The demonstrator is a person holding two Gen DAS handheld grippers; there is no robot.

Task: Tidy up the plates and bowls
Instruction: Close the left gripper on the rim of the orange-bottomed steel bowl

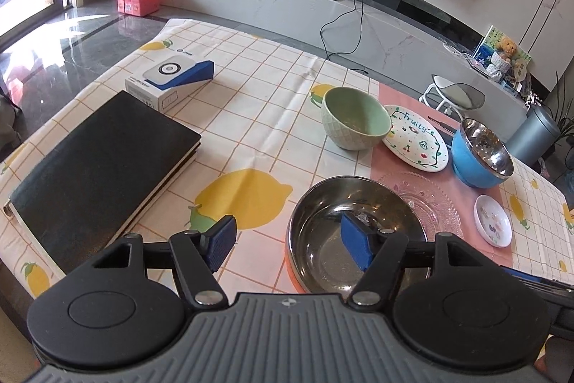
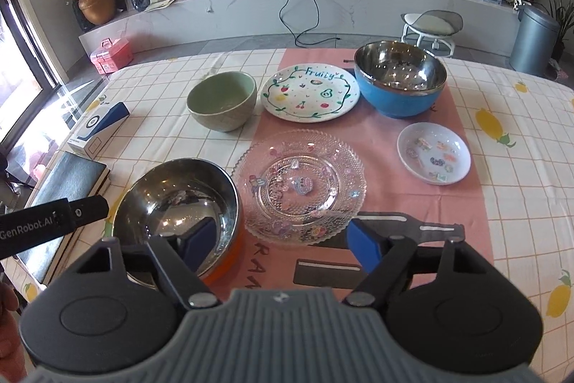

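An orange-sided steel bowl (image 1: 333,232) (image 2: 179,203) sits at the table's near edge. My left gripper (image 1: 290,244) is open, its right finger over the bowl's inside and its left finger outside the rim. My right gripper (image 2: 283,244) is open, its left finger inside that bowl and its right finger over the pink mat. A clear glass plate (image 2: 299,182) (image 1: 430,203) lies beside the bowl. Behind are a green bowl (image 2: 222,99) (image 1: 353,121), a "Fruity" plate (image 2: 310,92) (image 1: 416,139), a blue steel bowl (image 2: 400,78) (image 1: 479,153) and a small white dish (image 2: 434,153) (image 1: 493,219).
A black notebook (image 1: 97,174) and a white-blue box (image 1: 170,78) lie on the left of the lemon tablecloth (image 1: 251,117). A pink mat (image 2: 412,210) runs under the dishes. The left gripper's arm (image 2: 53,221) shows at the left in the right wrist view.
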